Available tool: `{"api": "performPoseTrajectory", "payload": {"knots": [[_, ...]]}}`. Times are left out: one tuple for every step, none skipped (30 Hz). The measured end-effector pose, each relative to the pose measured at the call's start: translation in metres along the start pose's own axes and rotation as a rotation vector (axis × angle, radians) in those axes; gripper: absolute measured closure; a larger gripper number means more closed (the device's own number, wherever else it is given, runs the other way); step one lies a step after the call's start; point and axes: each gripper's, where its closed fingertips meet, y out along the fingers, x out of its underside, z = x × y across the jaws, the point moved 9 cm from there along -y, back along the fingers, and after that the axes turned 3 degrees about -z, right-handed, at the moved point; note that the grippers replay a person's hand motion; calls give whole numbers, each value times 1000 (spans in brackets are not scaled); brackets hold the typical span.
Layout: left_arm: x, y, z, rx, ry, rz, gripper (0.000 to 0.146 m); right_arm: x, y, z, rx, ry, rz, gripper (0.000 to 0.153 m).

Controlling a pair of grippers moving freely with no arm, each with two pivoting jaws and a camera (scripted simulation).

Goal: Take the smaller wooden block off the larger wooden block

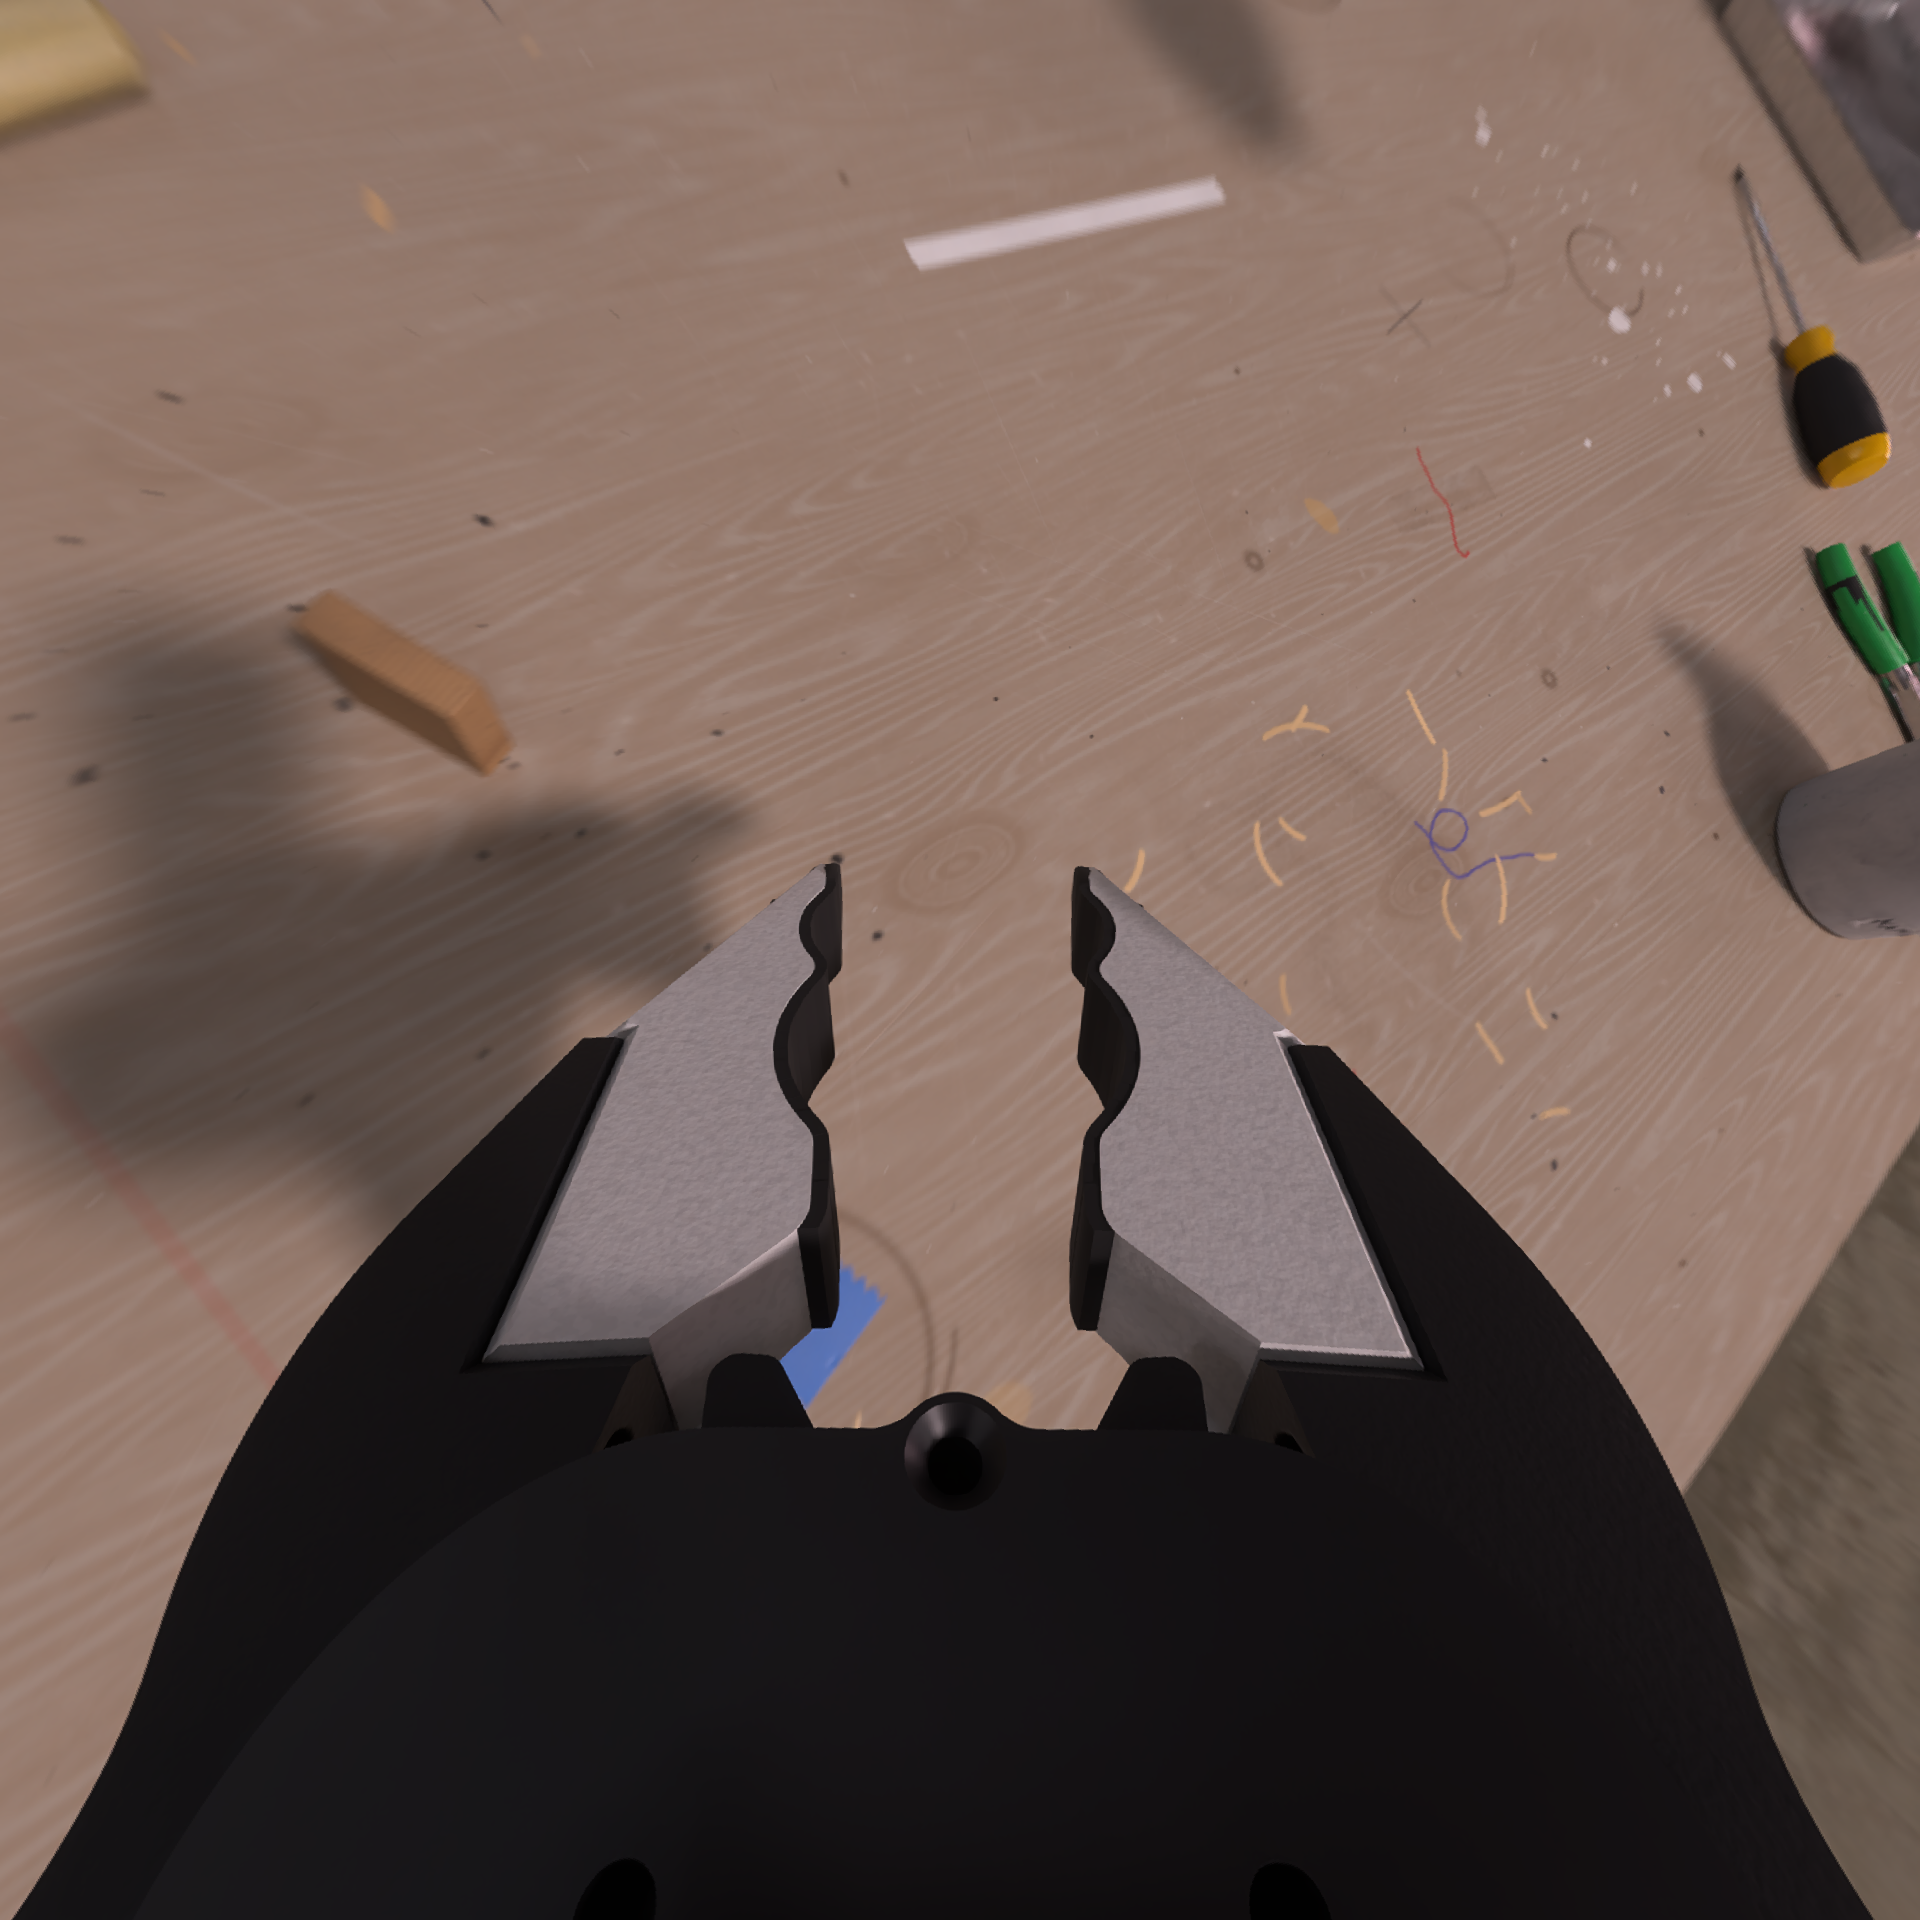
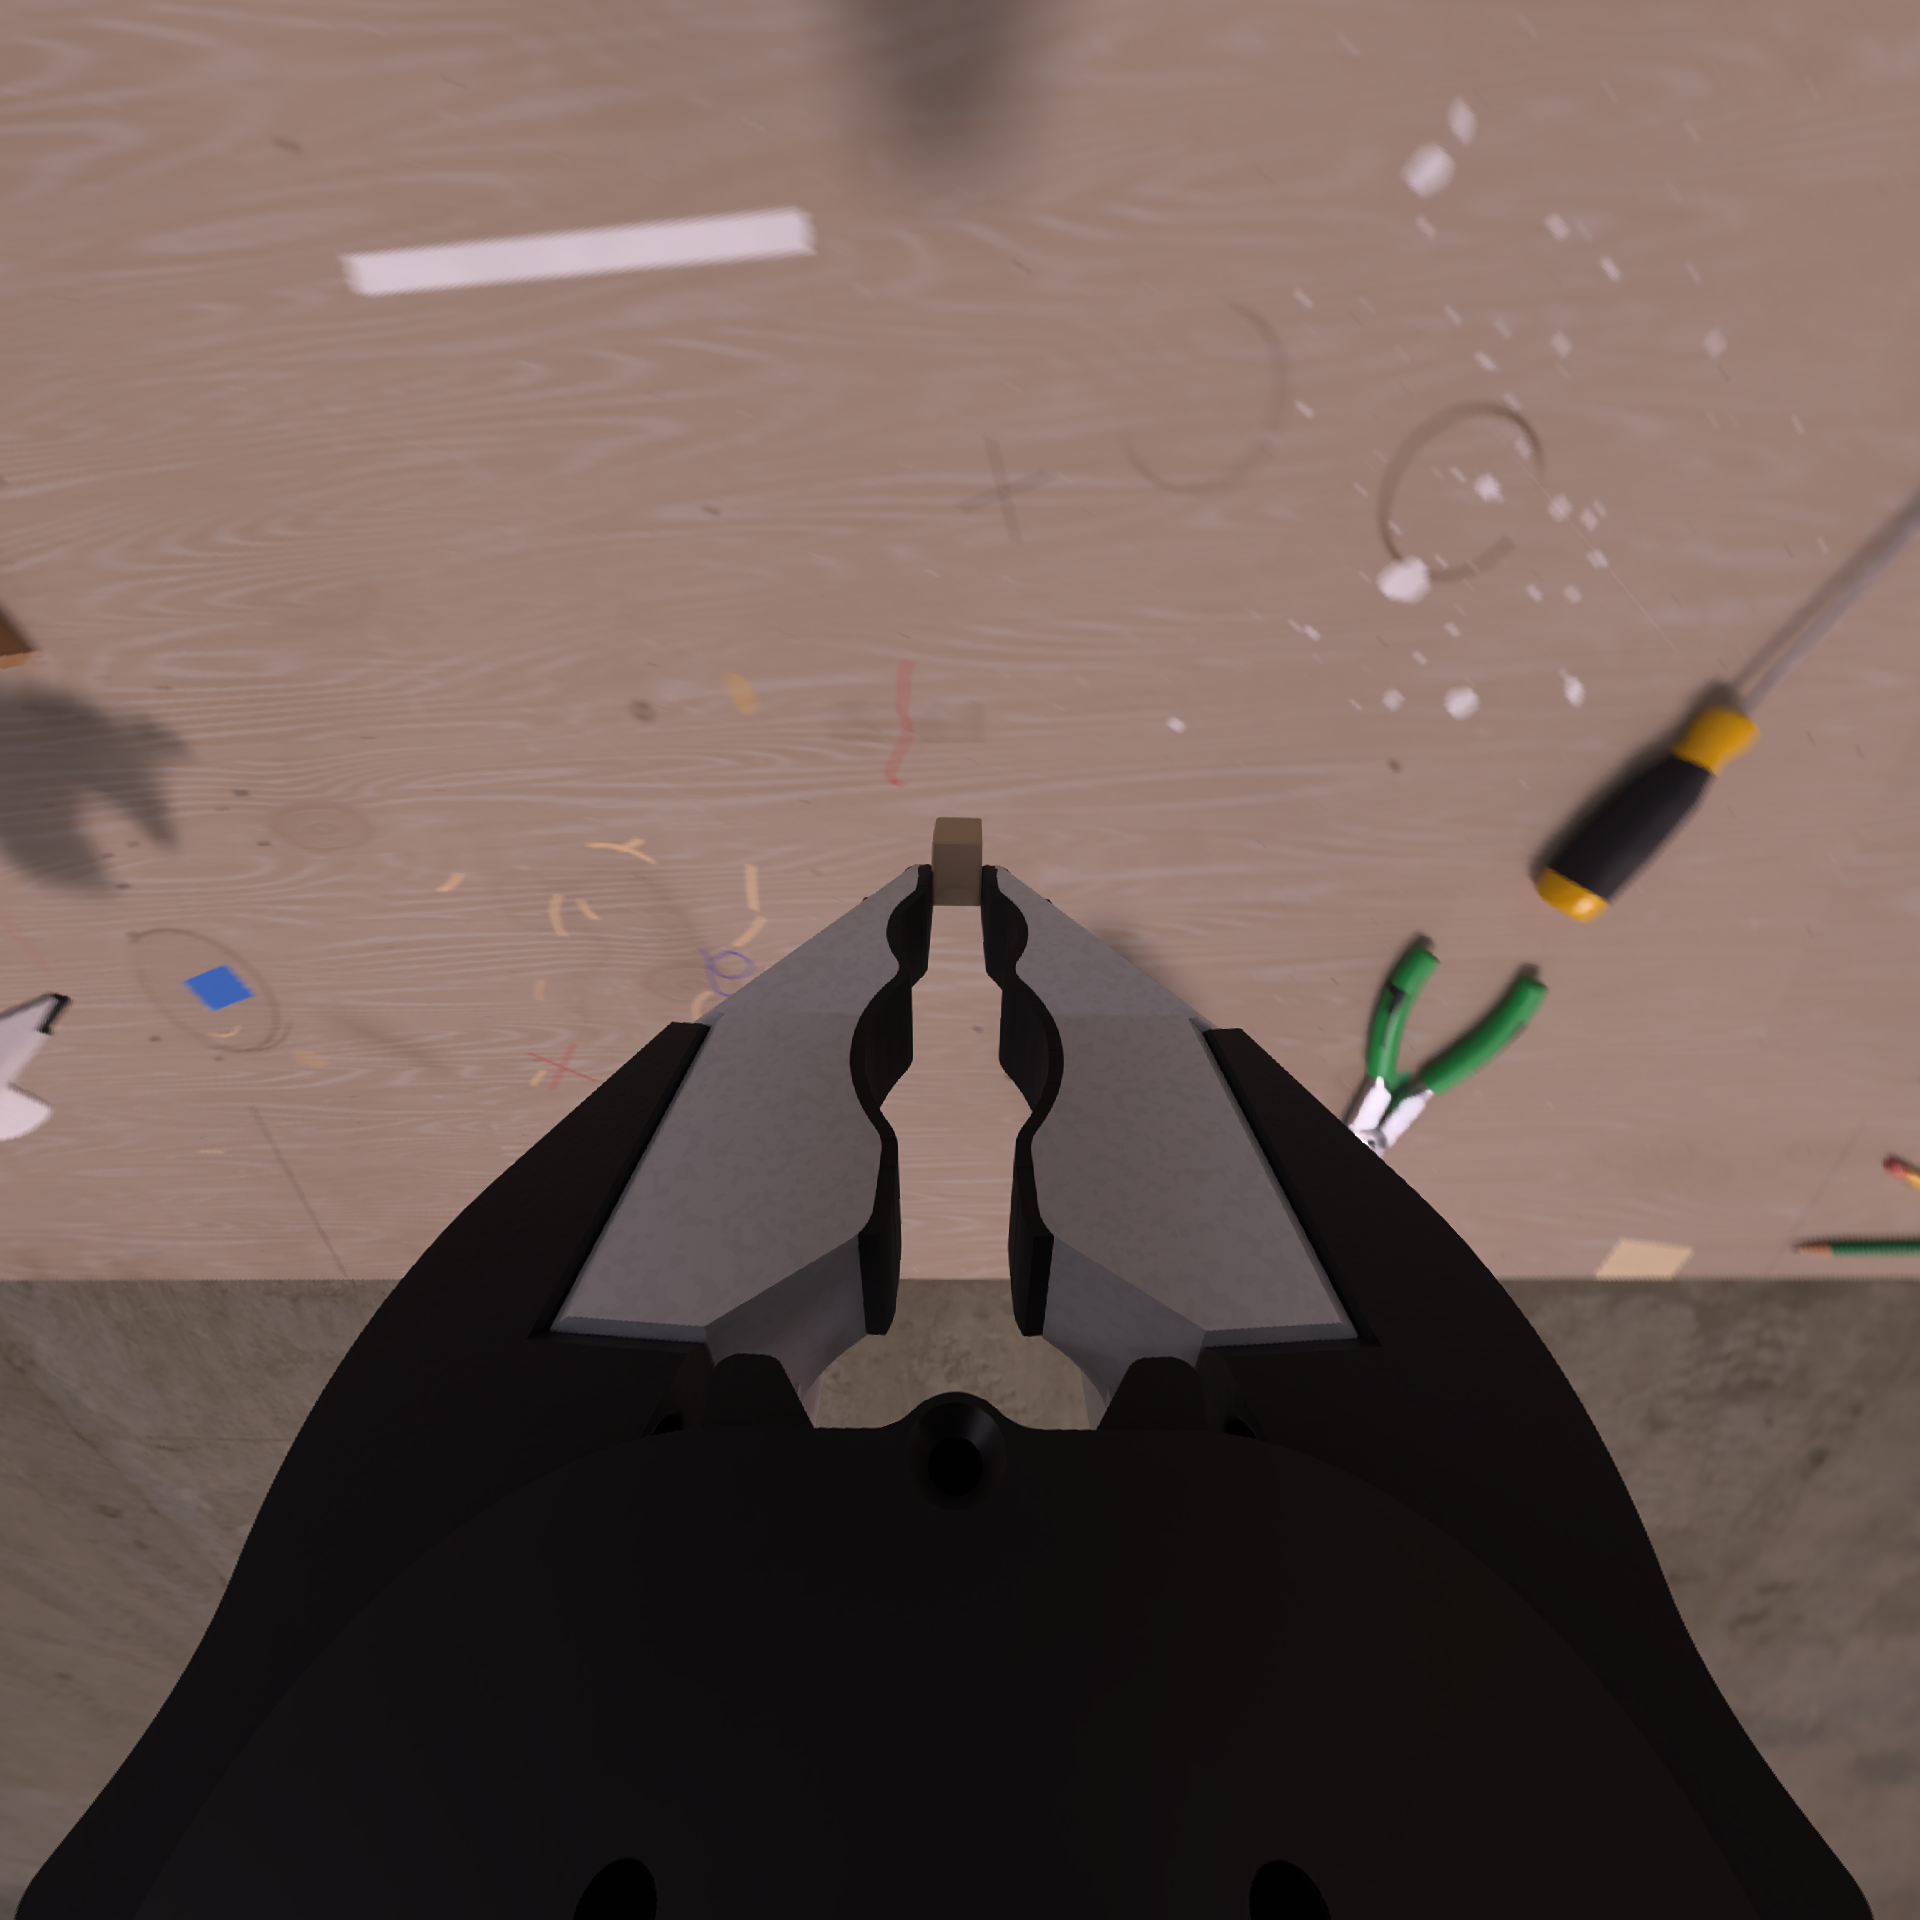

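In the left wrist view the larger wooden block (image 1: 407, 681) lies flat on the workbench, up and to the left of my left gripper (image 1: 956, 878), with nothing on top of it. The left gripper is open and empty above the bench. In the right wrist view my right gripper (image 2: 957, 881) is shut on the smaller wooden block (image 2: 957, 860), a small tan piece that sticks out past the fingertips, held above the bench. A sliver of the larger block (image 2: 12, 639) shows at that view's left edge.
A black and yellow screwdriver (image 2: 1652, 795) and green-handled pliers (image 2: 1439, 1039) lie to the right. A grey cup (image 1: 1855, 857) stands at the right edge. A white strip (image 1: 1065, 221), a blue tape scrap (image 2: 218, 987), a pale wood piece (image 1: 57, 62), pencils (image 2: 1870, 1244) and the bench's front edge (image 2: 312, 1280) also show.
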Motion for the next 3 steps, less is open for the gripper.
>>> {"api": "performPoseTrajectory", "payload": {"knots": [[-10,15,0,19,-16,-46,100,6,4,17,11,25,-13,144],[-19,28,0,31,-24,-91,100,11,9,32,19,46,-25,144],[-26,38,1,22,-23,-142,99,15,13,43,21,61,-35,144]]}}
